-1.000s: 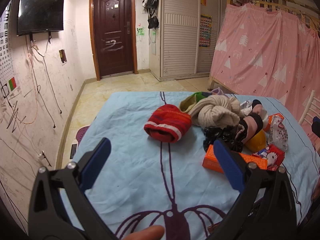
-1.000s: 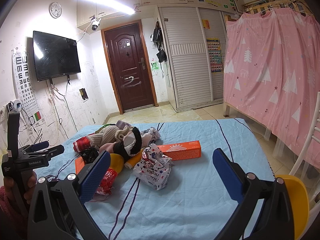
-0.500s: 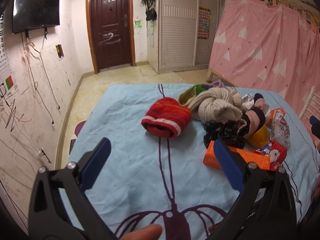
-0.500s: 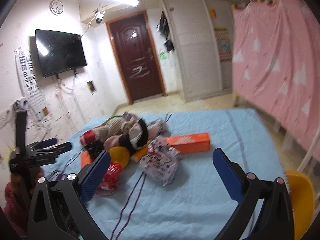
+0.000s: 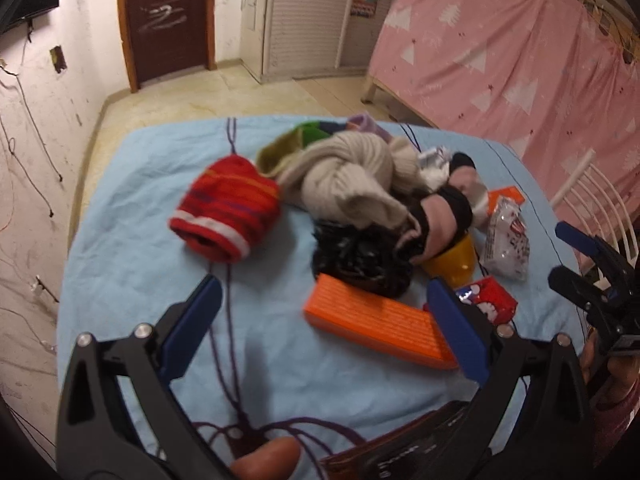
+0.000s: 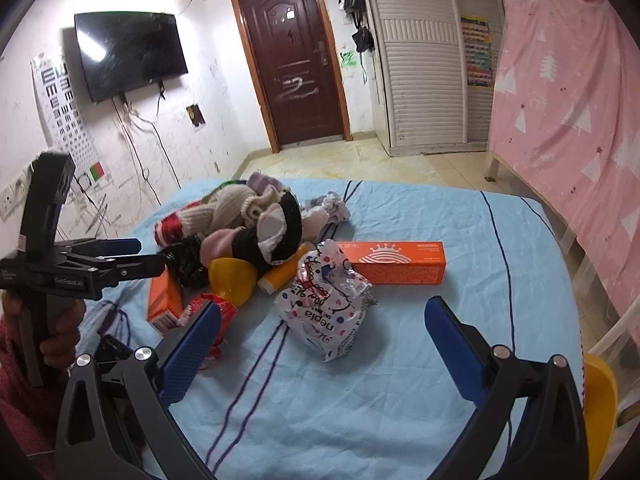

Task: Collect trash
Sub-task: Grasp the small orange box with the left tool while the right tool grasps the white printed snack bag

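Hovering wide open and empty, left gripper and right gripper face two orange boxes, perhaps three wrappers.

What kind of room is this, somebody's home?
Most likely a lived-in bedroom at home: a wall-mounted TV, a slatted wardrobe, a pink curtain hung round a wooden frame, and clothes piled on a blue sheet.

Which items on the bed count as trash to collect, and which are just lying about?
Trash:
crumpled white wrapper
red snack packet
long orange box
ridged orange box
black plastic bag

Lying about:
red knit hat
cream knitwear
yellow cup
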`<action>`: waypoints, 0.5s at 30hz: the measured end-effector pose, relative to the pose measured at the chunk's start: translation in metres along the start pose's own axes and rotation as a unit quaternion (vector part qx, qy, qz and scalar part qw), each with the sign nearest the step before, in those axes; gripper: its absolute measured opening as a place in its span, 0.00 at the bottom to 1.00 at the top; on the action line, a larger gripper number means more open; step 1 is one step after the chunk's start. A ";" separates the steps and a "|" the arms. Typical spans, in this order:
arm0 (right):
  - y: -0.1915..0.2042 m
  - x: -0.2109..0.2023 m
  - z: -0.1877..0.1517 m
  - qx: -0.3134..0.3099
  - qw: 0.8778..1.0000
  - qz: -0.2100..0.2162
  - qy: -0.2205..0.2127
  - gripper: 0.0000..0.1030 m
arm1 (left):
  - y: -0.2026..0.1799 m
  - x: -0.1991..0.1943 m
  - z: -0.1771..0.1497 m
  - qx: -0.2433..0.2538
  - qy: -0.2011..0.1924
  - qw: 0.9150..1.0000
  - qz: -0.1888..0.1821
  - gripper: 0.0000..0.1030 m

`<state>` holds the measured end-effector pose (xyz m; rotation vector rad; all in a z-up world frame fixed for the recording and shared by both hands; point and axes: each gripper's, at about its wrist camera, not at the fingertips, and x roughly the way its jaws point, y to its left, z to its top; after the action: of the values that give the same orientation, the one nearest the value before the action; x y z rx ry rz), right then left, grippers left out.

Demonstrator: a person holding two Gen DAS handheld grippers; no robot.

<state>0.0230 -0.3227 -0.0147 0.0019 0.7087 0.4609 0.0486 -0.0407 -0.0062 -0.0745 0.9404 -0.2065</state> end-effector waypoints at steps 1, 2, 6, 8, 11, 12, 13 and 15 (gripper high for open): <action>-0.001 0.003 0.001 0.000 1.000 0.000 0.005 0.84 | -0.002 0.002 0.000 0.000 0.006 1.000 -0.001 0.95; -0.001 0.008 0.003 0.000 1.000 0.002 0.010 0.74 | -0.004 0.003 0.000 -0.001 0.013 1.000 0.000 0.95; -0.003 0.022 0.009 -0.012 0.999 0.009 0.038 0.66 | -0.009 0.009 0.001 -0.017 0.042 0.999 0.001 0.95; -0.001 0.029 0.012 -0.019 0.998 0.007 0.051 0.64 | -0.012 0.009 0.002 -0.025 0.052 0.998 0.007 0.95; 0.001 0.044 0.012 -0.028 0.997 0.006 0.075 0.57 | -0.016 0.010 0.004 -0.035 0.066 0.997 0.017 0.95; 0.002 0.049 0.012 -0.030 0.996 0.006 0.080 0.55 | -0.016 0.009 0.004 -0.044 0.072 0.996 0.017 0.95; 0.001 0.051 0.012 -0.029 0.996 0.007 0.085 0.48 | -0.017 0.010 0.004 -0.050 0.076 0.996 0.018 0.94; -0.001 0.053 0.013 -0.030 0.996 0.009 0.084 0.36 | -0.018 0.011 0.003 -0.068 0.087 0.994 0.022 0.89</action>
<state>0.0662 -0.3001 -0.0382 -0.0891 0.8605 0.5033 0.0548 -0.0606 -0.0098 -0.1627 1.1281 -0.1087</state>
